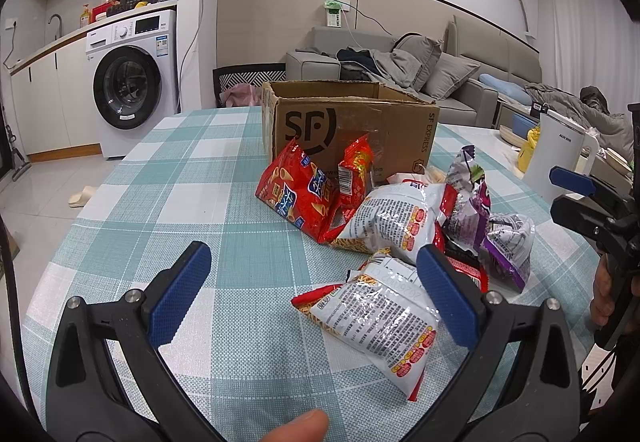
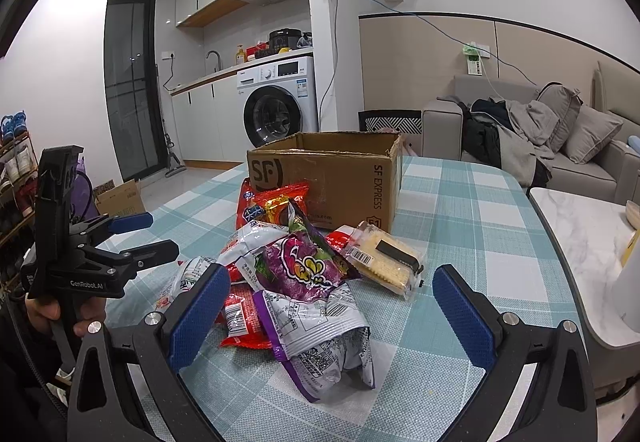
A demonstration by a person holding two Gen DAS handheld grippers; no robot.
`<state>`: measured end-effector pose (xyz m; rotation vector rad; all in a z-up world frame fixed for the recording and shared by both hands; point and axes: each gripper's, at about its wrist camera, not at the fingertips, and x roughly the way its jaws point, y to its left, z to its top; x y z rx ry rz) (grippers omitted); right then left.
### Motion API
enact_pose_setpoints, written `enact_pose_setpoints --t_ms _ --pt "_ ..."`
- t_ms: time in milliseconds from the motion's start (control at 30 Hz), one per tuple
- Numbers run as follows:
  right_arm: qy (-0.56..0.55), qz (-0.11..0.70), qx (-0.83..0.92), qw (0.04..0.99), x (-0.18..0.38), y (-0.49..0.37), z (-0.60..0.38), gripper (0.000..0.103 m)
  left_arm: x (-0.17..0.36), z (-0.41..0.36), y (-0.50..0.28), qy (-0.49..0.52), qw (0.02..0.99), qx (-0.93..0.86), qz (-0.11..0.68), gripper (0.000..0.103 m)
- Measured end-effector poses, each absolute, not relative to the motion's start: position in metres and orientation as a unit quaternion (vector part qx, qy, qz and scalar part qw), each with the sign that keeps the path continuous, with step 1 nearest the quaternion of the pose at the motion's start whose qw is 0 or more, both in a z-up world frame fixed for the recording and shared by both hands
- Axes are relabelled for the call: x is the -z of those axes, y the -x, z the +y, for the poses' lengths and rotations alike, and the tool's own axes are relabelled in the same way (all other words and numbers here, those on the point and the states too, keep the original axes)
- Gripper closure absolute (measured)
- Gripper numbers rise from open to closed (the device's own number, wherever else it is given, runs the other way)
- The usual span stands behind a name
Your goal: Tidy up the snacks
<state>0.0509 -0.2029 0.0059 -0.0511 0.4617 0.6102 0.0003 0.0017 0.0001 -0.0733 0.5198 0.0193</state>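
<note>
A pile of snack bags lies on the checked tablecloth in front of an open cardboard SF box (image 1: 352, 130) (image 2: 332, 178). In the left wrist view a white noodle bag (image 1: 380, 322) lies between the fingers of my open, empty left gripper (image 1: 316, 290); a red cone-snack bag (image 1: 296, 190) leans on the box. In the right wrist view a purple bag (image 2: 312, 266) and a silver-purple bag (image 2: 324, 342) lie between the fingers of my open, empty right gripper (image 2: 332, 306). A clear cracker pack (image 2: 384, 262) lies to the right.
The table (image 1: 160, 202) has a rounded edge at the left. A white kettle (image 1: 560, 150) stands at the right on a marble side table (image 2: 580, 234). My right gripper shows at the left view's right edge (image 1: 588, 202), my left gripper at the right view's left (image 2: 132, 238).
</note>
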Motion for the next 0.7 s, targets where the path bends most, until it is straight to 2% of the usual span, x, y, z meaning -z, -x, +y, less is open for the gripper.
enact_pose_setpoints --t_ms 700 --pt "0.022 0.228 -0.296 0.927 -0.0045 -0.0508 -0.2044 0.000 0.0003 0.0021 -0.0002 0.036 0.966 -0.009 0.257 0.001"
